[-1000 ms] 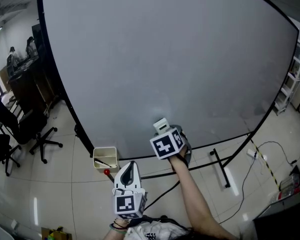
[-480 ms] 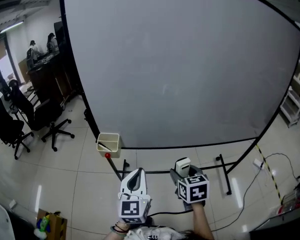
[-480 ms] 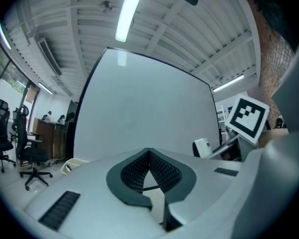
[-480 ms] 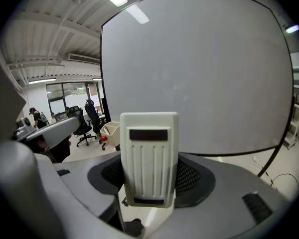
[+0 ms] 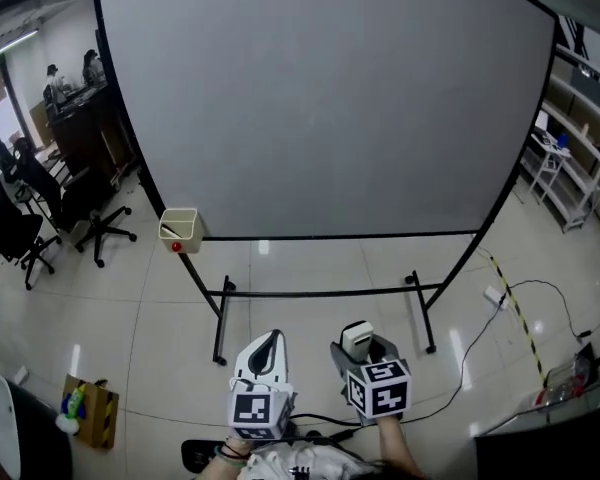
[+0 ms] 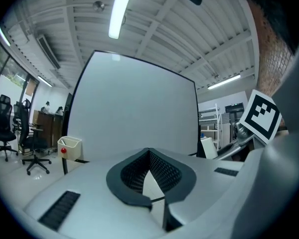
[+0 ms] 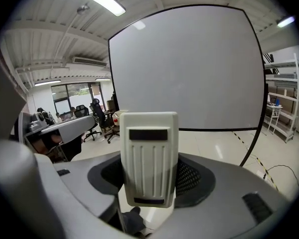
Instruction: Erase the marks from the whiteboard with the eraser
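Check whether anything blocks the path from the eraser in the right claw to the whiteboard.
Nothing visible does. The right claw holds the eraser back from the whiteboard, with only tiled floor between them.

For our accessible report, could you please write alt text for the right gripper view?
The right gripper holds a cream eraser upright in its jaws. Behind stands a blank whiteboard, with office chairs at left.

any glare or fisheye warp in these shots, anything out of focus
Head view: whiteboard frame bows from wide-angle warp, light streaks glare on the floor. Left gripper view: dark round vignette, ceiling tube blown out. Right gripper view: same vignette, eraser close yet sharp.
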`<state>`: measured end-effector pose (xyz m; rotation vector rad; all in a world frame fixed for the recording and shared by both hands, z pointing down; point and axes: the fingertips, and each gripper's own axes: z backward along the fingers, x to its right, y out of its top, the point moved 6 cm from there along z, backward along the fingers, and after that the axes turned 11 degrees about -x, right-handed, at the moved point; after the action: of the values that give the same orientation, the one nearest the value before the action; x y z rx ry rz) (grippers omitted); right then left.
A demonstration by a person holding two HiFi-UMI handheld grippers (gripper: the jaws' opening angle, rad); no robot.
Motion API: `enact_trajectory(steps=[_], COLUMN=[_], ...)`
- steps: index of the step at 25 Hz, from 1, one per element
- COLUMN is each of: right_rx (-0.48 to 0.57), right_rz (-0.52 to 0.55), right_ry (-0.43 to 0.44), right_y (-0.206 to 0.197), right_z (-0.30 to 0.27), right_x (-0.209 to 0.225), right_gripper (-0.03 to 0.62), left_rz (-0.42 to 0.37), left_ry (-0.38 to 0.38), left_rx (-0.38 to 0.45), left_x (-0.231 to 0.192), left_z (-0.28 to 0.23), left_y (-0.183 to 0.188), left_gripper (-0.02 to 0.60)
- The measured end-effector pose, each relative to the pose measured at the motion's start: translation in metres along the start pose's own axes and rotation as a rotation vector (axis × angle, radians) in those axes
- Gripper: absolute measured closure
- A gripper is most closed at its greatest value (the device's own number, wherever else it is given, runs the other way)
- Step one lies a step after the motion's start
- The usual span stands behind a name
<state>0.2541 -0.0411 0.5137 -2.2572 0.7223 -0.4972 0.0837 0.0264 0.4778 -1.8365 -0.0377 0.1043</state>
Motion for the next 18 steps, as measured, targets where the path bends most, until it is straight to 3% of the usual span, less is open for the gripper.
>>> enact_trajectory(steps=[6, 11, 18], right_rx=[0.046, 0.025, -0.027], right_rz=[0.002, -0.012, 0.054], right_ry=[0.065, 0.100, 0.067], right_y=[-0.017, -0.034, -0.041], right_z=[0.019, 0.025, 0.017], right_x=[-0.023, -0.029, -0.049], right_gripper=[0.319, 0.318, 0.322], left_rz=[0.000, -0.015, -0.015], left_ry=[0.080, 0.090, 0.100], left_rx=[-0.003, -0.020, -0.028], left_x=[-0.001, 0.003, -0.009], left_z=[0.031, 0.043, 0.066], left_y=[-0.005, -0.016, -0.023], left_gripper=[0.580, 0.580, 0.580])
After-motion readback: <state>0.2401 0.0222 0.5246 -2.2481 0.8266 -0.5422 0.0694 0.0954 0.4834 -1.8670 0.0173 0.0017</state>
